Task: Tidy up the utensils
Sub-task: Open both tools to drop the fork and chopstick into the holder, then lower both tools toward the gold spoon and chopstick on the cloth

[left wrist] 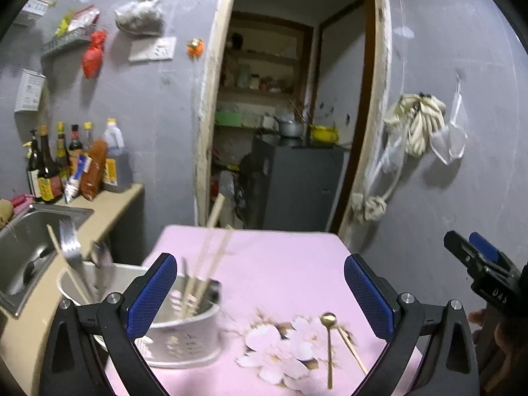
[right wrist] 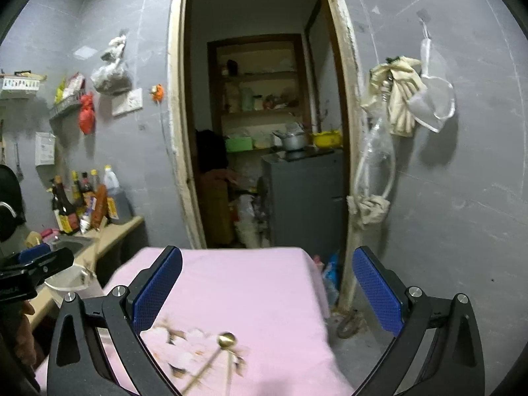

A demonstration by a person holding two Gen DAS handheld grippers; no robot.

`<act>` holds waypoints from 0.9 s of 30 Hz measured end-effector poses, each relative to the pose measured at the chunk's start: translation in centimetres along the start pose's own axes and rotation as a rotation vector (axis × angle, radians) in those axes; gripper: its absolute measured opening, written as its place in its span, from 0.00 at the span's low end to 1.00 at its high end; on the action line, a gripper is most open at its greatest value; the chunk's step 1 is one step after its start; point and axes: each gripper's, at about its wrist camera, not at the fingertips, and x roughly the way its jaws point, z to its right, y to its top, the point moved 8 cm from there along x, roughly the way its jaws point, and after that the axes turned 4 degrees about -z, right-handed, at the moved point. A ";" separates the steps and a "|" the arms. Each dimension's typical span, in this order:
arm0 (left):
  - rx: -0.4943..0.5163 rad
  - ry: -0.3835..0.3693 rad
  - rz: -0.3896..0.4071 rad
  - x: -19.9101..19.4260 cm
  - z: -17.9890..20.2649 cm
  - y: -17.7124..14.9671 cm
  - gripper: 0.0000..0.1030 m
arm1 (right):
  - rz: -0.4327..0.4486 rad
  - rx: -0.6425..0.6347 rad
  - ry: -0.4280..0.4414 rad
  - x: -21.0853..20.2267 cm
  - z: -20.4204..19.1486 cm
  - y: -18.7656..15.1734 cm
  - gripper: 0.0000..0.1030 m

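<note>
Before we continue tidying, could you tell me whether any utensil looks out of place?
Yes: a gold spoon and another thin gold utensil lie loose on the pink tablecloth, outside the utensil holder holding the chopsticks.

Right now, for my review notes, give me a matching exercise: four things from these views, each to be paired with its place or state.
Things:
1. gold spoon
2. chopsticks
3. sauce bottles
4. left gripper

Places or states:
A. standing in the white utensil holder
B. open, nothing between its fingers
C. lying on the pink tablecloth
D. on the counter beside the sink

Pairs: 1-C, 2-A, 3-D, 4-B
</note>
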 end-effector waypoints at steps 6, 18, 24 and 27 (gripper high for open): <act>0.012 -0.034 -0.073 2.6 2.1 -2.6 0.99 | -0.083 0.004 -0.030 1.1 2.1 -3.4 0.98; 0.038 -0.056 -0.273 8.6 3.4 -8.8 0.99 | -0.395 -0.048 0.032 4.8 1.3 -13.7 0.98; 0.066 -0.041 -0.354 10.2 3.0 -11.2 0.99 | -0.503 -0.138 0.090 6.5 -1.6 -17.1 0.98; 0.056 -0.045 -0.378 10.5 2.7 -11.8 0.99 | -0.552 -0.183 0.061 7.1 -2.2 -18.0 0.98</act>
